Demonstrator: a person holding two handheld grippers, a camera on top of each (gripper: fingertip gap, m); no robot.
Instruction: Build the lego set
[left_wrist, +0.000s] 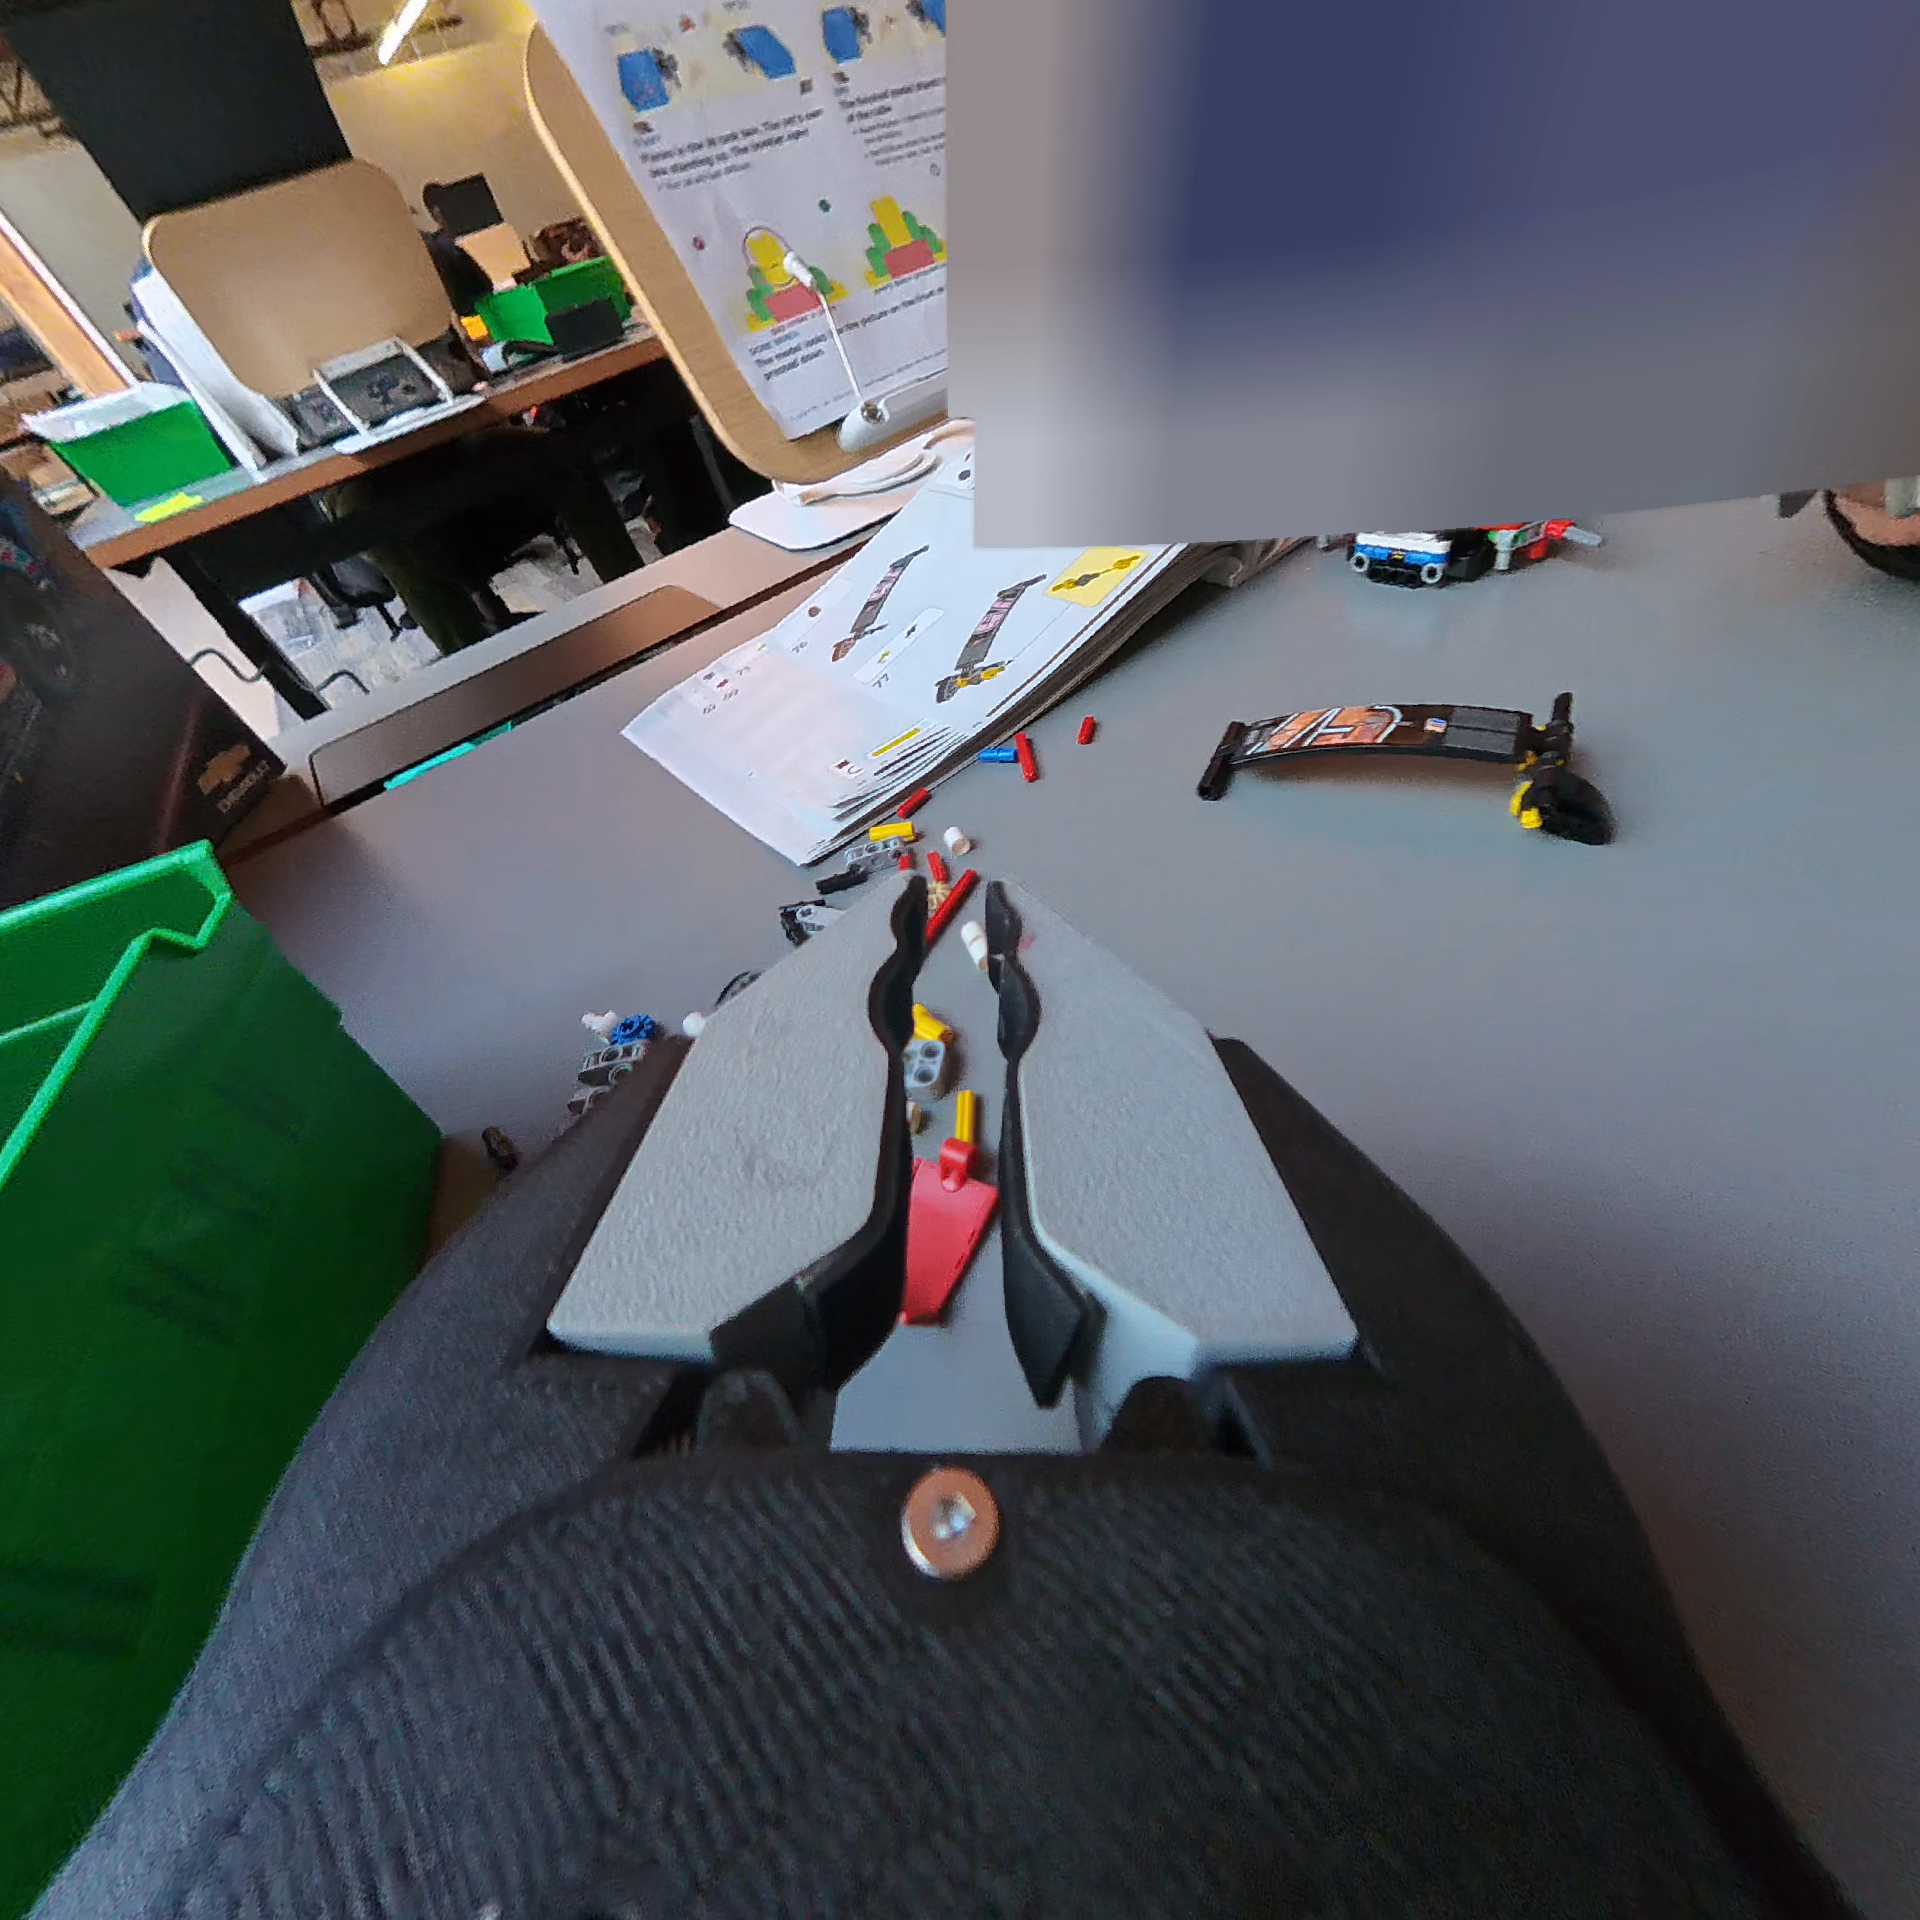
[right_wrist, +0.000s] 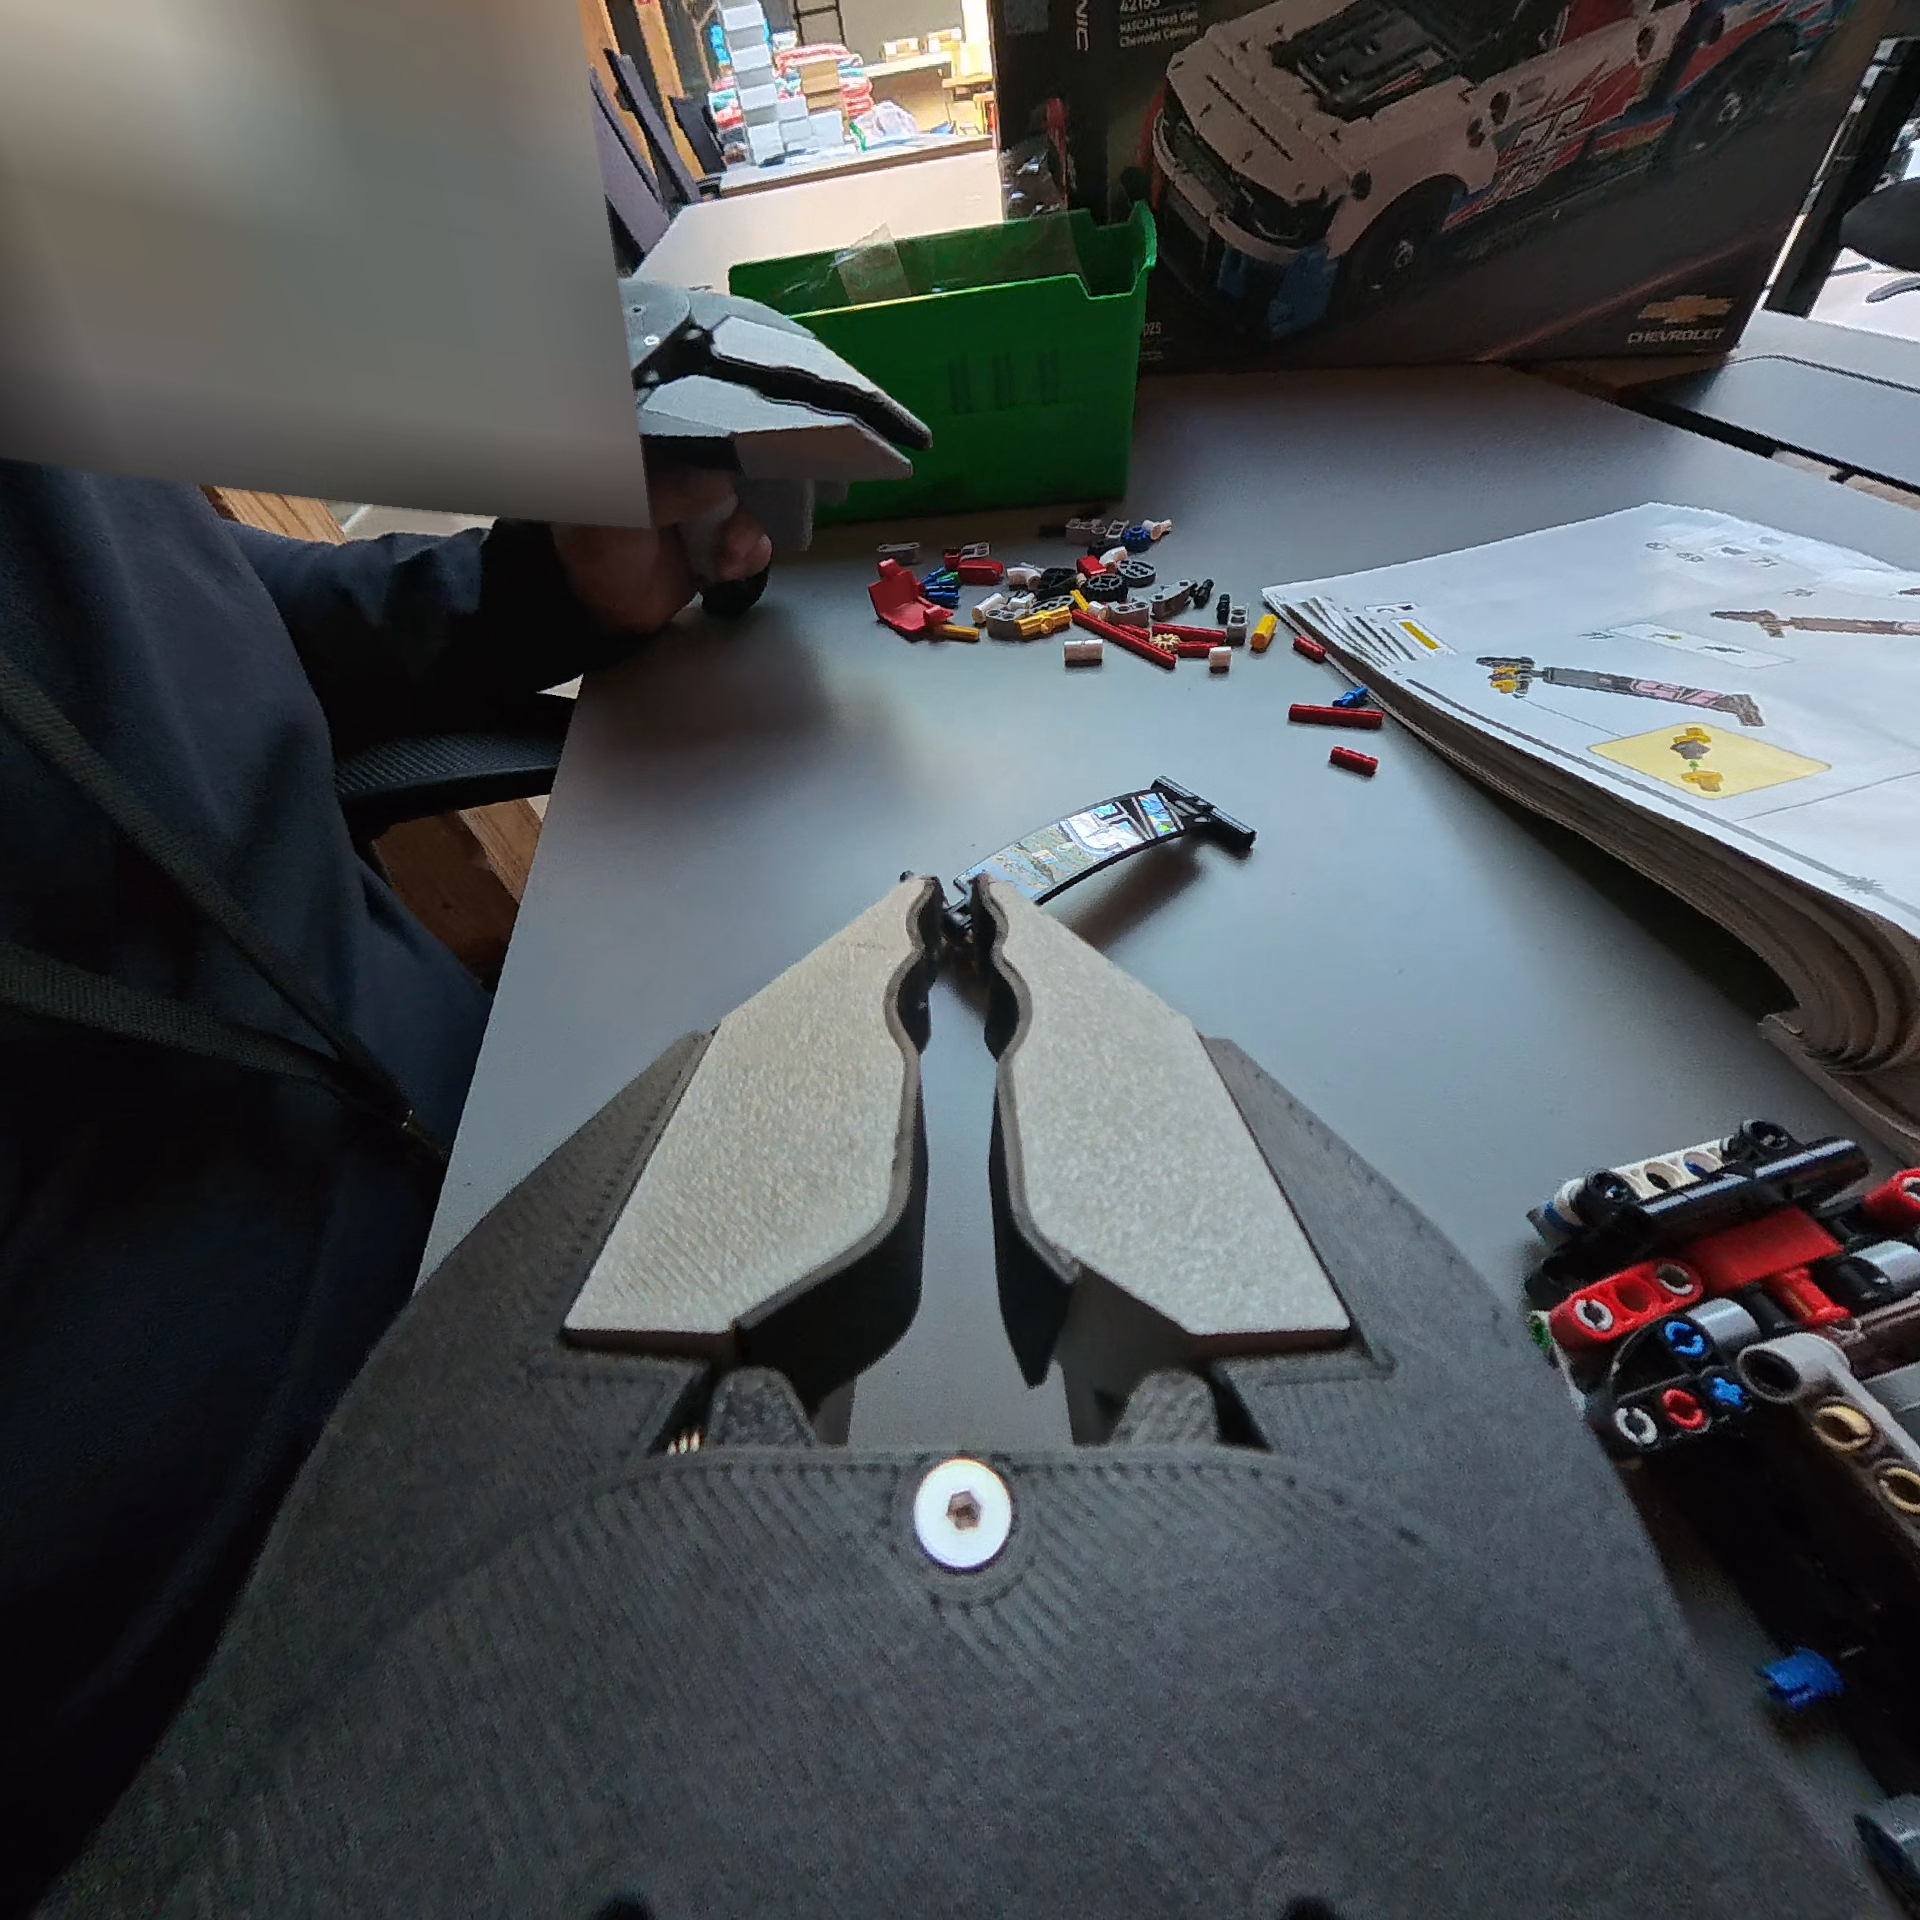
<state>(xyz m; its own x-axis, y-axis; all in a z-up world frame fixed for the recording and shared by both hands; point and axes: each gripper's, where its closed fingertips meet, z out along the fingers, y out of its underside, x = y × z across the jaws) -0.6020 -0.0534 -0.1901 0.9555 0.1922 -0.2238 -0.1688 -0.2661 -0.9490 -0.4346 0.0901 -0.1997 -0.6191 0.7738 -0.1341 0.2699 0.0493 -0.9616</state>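
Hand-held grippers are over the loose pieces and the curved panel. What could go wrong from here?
1. The left hand-held gripper, jaws nearly together, hangs over the small loose pieces. A dip could scatter them, some under the open booklet alongside.
2. The curved black panel rests arched on the table. The right hand-held gripper lines up with its near end, contact unclear; a sideways nudge might spin it.

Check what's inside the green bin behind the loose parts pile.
Only clear plastic bags poke above the rim of the green bin. Its walls hide the rest of the interior in both views, so the contents lower down can't be told.
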